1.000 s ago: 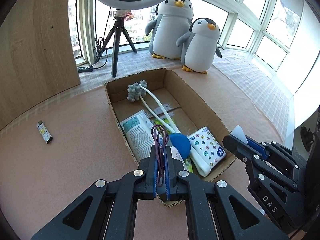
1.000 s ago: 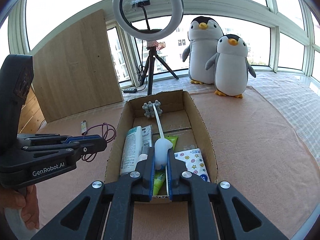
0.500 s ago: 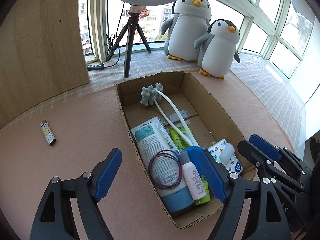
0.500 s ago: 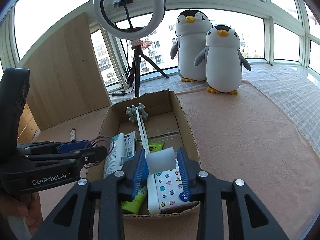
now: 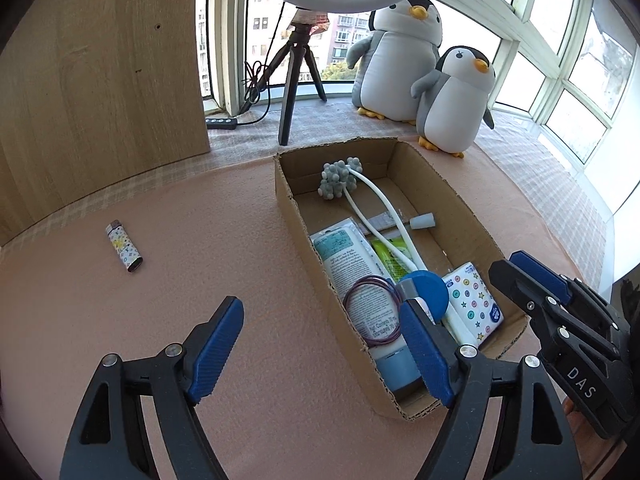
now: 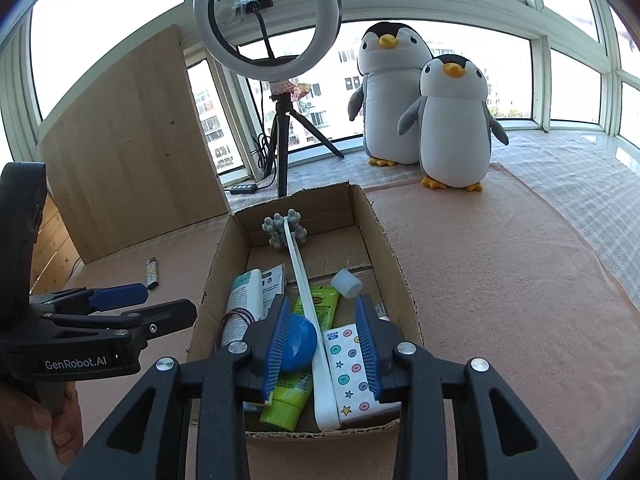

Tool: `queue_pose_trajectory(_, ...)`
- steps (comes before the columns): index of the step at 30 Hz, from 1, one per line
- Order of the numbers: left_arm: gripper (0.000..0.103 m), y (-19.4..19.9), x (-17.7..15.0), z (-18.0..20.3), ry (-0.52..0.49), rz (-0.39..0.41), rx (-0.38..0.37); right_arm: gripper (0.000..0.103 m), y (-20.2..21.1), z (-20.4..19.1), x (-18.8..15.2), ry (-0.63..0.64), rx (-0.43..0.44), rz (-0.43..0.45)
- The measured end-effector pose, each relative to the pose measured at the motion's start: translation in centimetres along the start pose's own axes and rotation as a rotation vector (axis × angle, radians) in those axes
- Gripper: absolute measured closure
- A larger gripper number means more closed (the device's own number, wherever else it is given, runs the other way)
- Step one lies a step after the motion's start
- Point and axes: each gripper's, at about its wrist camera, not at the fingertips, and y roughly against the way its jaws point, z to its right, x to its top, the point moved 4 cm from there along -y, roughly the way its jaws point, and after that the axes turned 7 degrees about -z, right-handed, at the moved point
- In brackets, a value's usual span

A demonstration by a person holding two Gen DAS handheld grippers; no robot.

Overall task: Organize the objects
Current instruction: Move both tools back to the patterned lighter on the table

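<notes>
- The left tool (image 5: pixel 320 344) stood wide with nothing between its pads, straddling the near left wall of the cardboard box (image 5: pixel 298 216).
- The right tool (image 6: pixel 322 344) stood partly open and empty above the box's near end.
- The purple hair ties (image 5: pixel 372 308) lay on the white tube (image 5: pixel 352 268), apparently dropped there for storage.
- One lighter (image 5: pixel 124 248) remained on the bench at 9 o'clock from the box, likely the next item.
- Two plush penguins (image 6: pixel 424 108) stood at 12 o'clock.
</notes>
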Motion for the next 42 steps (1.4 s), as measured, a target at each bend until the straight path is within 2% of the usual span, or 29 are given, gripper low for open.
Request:
queue_pose_trajectory(5, 0.020, 1.5, -2.0, -3.5, 0.053, 0.010, 0.021, 0.072, -0.2, -2.3, -0.4, 0.027, 0.019, -0.007)
queue_pose_trajectory(12, 0.020, 4.6, -5.8, -11.5, 0.164, 0.025, 0.048, 0.072, -0.3, -8.4, -1.2, 0.094, 0.040, -0.018)
queue_pose_trajectory(15, 0.020, 6.5, -7.6, -16.0, 0.258, 0.042, 0.081, 0.072, -1.2, -12.2, -1.6, 0.139, 0.080, -0.045)
queue_pose_trajectory(21, 0.019, 9.4, -12.2, -24.5, 0.434, 0.047, 0.134, 0.072, -6.1, -21.1, -1.5, 0.306, 0.176, -0.138)
queue_pose_trajectory(26, 0.019, 11.8, -14.2, -29.3, 0.491, 0.052, 0.203, 0.072, -8.8, -26.8, -1.7, 0.404, 0.220, -0.166)
queue_pose_trajectory(29, 0.019, 14.1, -14.3, -31.3, 0.488, 0.077, 0.256, 0.069, -11.7, -28.1, -1.7, 0.445, 0.186, -0.200)
queue_pose_trajectory(33, 0.018, 16.3, -14.0, -33.2, 0.489, 0.106, 0.308, 0.064, -17.1, -27.8, -1.5, 0.470, 0.126, -0.286)
queue_pose_trajectory(37, 0.017, 17.4, -13.9, -34.3, 0.494, 0.125, 0.321, 0.064, -20.3, -27.5, -0.7, 0.477, 0.092, -0.297)
queue_pose_trajectory(42, 0.017, 17.5, -14.0, -34.9, 0.502, 0.121, 0.314, 0.062, -22.1, -28.0, 0.8, 0.483, 0.102, -0.274)
